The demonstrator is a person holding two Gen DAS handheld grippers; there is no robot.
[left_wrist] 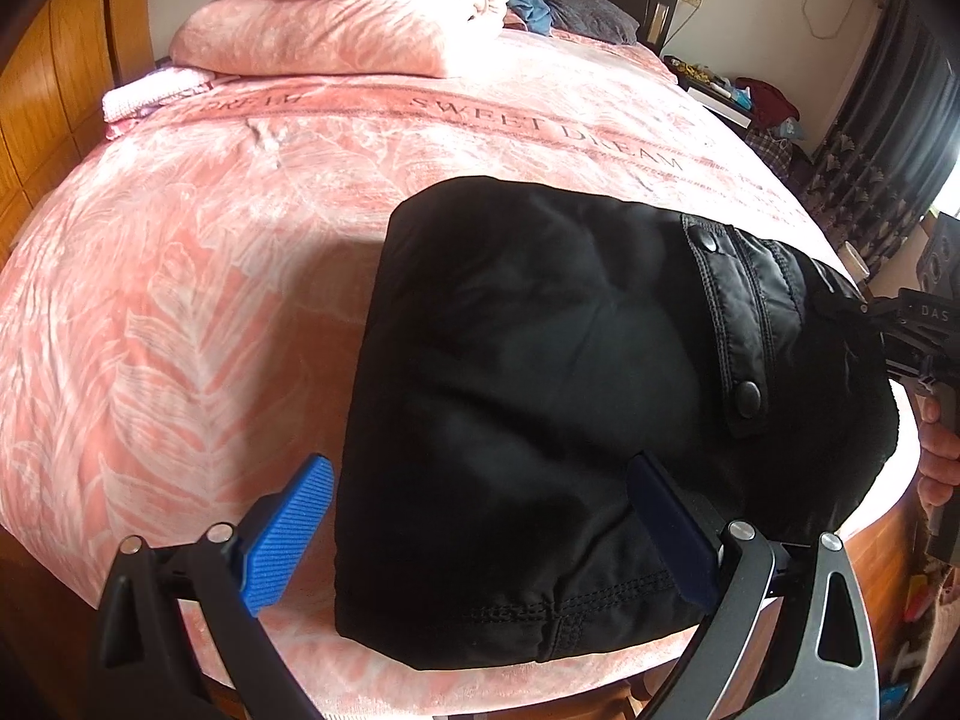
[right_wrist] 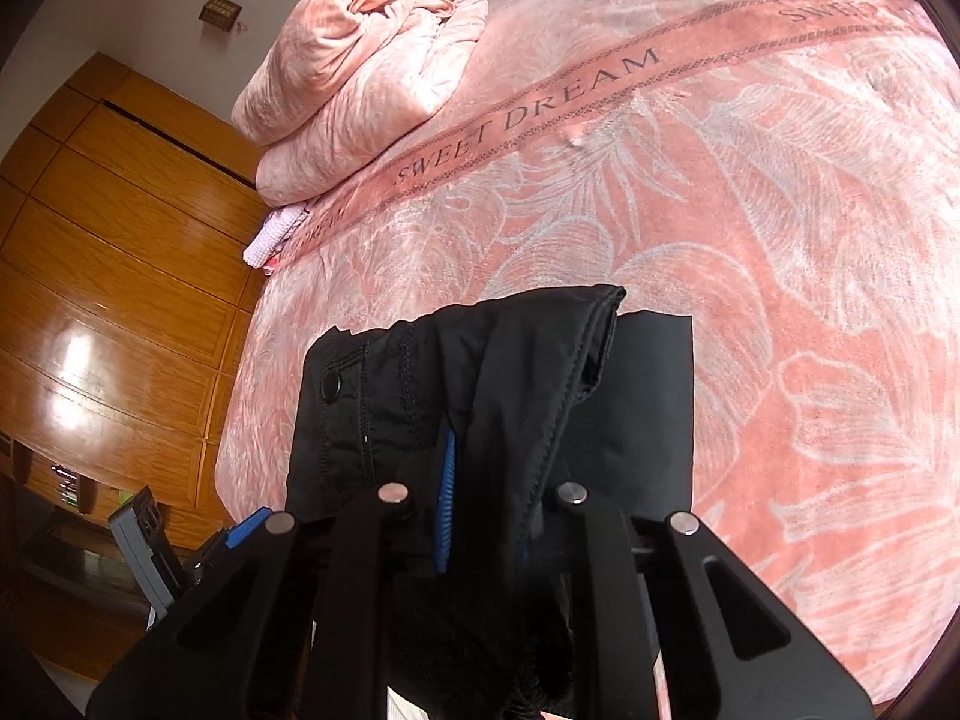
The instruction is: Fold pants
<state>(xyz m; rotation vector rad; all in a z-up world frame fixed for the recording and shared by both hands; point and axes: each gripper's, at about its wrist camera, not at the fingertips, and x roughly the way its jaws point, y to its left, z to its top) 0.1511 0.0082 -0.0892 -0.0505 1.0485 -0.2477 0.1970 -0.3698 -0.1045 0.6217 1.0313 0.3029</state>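
Note:
Black pants (left_wrist: 540,396) lie folded into a compact bundle on the pink bedspread (left_wrist: 180,300), near the bed's front edge. My left gripper (left_wrist: 480,534) is open, its blue pads (left_wrist: 285,534) spread to either side of the bundle's near hem, just above it. In the right wrist view my right gripper (right_wrist: 480,480) is shut on the pants (right_wrist: 456,384), pinching a fold near the waistband and snap button. The right gripper also shows in the left wrist view (left_wrist: 912,330) at the bundle's right end.
A folded pink duvet (left_wrist: 342,6) and a small white knit cloth (left_wrist: 156,93) sit at the bed's far left. A wooden wardrobe (right_wrist: 108,228) stands left of the bed. A cluttered nightstand (left_wrist: 720,87) and dark curtains (left_wrist: 888,120) are at the right.

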